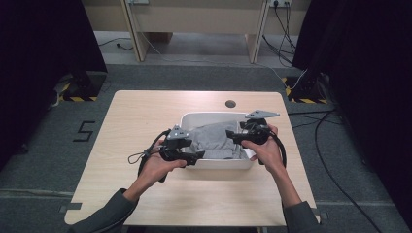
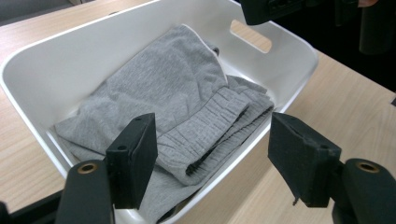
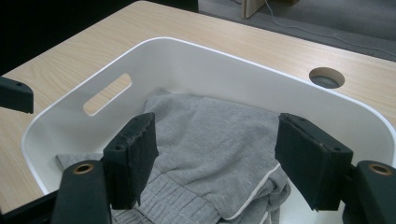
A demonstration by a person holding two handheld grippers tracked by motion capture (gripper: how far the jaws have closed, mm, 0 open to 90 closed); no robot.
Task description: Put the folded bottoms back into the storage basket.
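A folded grey garment (image 1: 214,138) with a white-trimmed edge and a ribbed waistband lies inside a white plastic basin (image 1: 214,115) on the table. My left gripper (image 1: 197,156) hovers at the basin's near-left corner; in the left gripper view its jaws (image 2: 212,140) stand open above the garment (image 2: 177,88), apart from the cloth. My right gripper (image 1: 231,136) hangs over the basin's right side. Its jaws (image 3: 215,135) are open too, with the garment (image 3: 219,158) lying below them and nothing gripped.
The basin (image 3: 224,70) has a slot handle in each short wall and sits right of centre on the light wooden table (image 1: 145,111). A round cable hole (image 1: 230,103) lies just behind it. Black curtains flank the table; cables run across the floor at right.
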